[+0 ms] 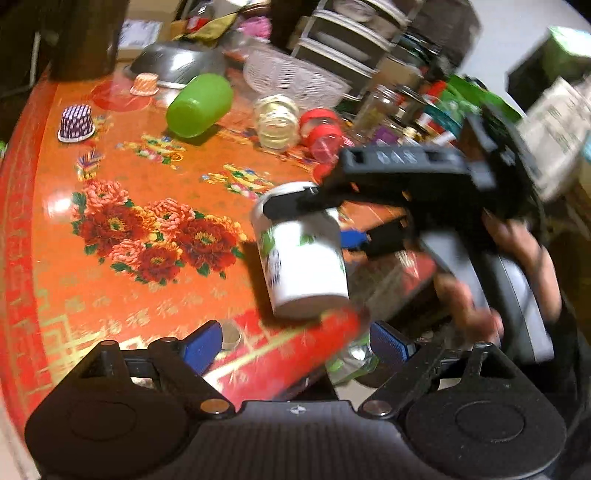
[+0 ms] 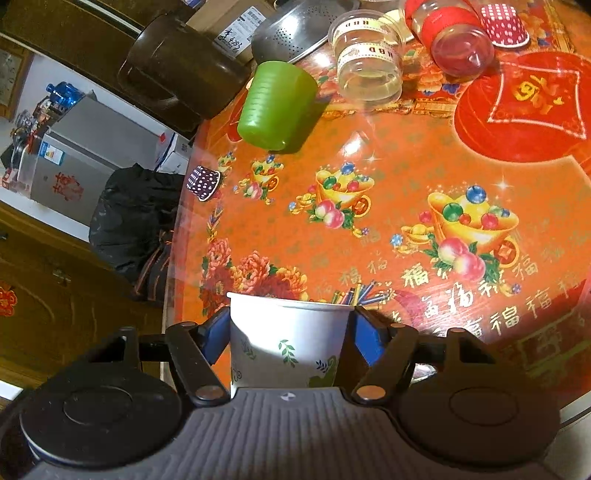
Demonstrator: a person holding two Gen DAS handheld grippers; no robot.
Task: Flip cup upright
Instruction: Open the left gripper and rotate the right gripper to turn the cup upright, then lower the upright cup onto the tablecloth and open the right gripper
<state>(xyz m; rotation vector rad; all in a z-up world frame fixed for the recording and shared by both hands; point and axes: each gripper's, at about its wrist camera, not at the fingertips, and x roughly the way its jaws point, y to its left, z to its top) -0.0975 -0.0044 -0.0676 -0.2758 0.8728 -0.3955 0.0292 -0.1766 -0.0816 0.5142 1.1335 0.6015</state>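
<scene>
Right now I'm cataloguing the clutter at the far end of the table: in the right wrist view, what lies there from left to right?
Dark brown jug → green cup on its side → clear plastic tub → red-labelled bottle lying down → red dotted paper cup.

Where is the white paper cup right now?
The white paper cup is clamped in the right gripper, held above the orange tablecloth near the table's edge.

Right gripper (image 2: 290, 341) is clamped across the cup (image 2: 284, 347), held off the table; left gripper (image 1: 295, 345) hangs open – nothing between its fingers.
</scene>
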